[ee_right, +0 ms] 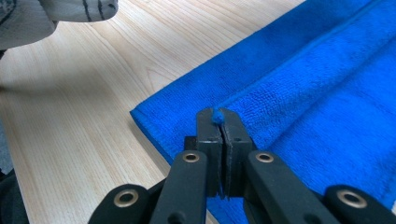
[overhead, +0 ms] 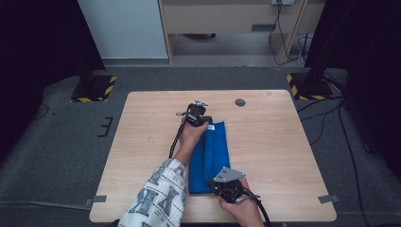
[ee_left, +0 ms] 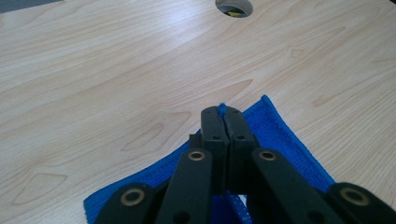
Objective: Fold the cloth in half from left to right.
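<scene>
A blue towel [overhead: 215,153] lies folded lengthwise in the middle of the wooden table [overhead: 151,137]. At its far end my left gripper [overhead: 204,119] is shut on the towel's edge; in the left gripper view a sliver of blue cloth [ee_left: 222,108] pokes out between the closed jaws [ee_left: 222,116]. My right gripper [overhead: 213,184] is shut on the near end, and in the right gripper view a tuft of the blue towel [ee_right: 303,84] is pinched at the jaw tips [ee_right: 217,116].
A round cable hole [overhead: 240,102] sits near the table's far edge. Black stands with yellow-striped bases [overhead: 94,87] stand on the carpet beyond both far corners. A patterned sleeve [overhead: 158,198] crosses the near left of the table.
</scene>
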The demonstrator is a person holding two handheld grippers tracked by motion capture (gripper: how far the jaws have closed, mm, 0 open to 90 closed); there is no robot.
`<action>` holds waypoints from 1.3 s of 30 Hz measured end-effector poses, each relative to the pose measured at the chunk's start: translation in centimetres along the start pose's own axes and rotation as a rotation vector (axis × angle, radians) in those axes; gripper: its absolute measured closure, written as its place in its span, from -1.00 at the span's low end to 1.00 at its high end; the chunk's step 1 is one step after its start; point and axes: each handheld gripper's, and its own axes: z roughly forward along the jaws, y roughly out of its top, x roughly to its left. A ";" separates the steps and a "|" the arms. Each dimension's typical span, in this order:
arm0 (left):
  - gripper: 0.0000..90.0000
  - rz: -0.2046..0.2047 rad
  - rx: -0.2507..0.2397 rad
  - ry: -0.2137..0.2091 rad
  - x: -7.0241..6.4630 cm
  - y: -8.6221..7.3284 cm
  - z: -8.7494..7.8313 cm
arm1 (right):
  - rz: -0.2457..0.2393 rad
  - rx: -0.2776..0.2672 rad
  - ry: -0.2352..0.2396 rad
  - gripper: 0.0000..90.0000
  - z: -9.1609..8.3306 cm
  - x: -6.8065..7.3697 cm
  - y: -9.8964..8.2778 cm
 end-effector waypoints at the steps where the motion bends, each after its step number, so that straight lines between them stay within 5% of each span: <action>1: 0.96 -0.004 -0.003 -0.003 -0.1 0.0 0.1 | 0.003 0.002 0.000 0.96 0.0 -0.1 0.0; 29: 0.96 -0.011 -0.004 -0.020 -1.7 0.2 1.4 | 0.037 0.024 -0.029 0.93 -1.2 -1.3 -1.4; 39: 0.83 -0.012 -0.001 -0.045 -2.3 0.2 1.6 | 0.084 0.061 -0.065 0.48 -1.2 -2.0 -1.9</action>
